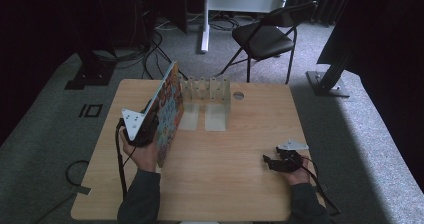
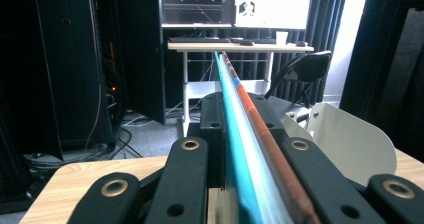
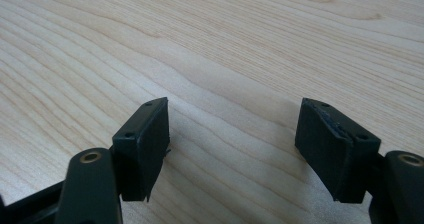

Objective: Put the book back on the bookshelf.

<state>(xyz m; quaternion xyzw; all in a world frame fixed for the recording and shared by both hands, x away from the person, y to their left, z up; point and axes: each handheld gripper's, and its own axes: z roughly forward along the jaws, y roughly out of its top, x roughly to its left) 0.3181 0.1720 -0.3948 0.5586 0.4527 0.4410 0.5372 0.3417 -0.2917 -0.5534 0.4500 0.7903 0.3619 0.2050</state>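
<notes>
Where the wooden table stands on grey carpet, a black folding chair and a white desk frame sit beyond its far edge, with dark curtains around the room. The left gripper is clamped on a colourful book, held on edge and tilted near the table's left side, just beside a white slotted rack at the far edge. The right gripper rests low at the table's right side, jaws spread wide over bare wood with nothing between them.
</notes>
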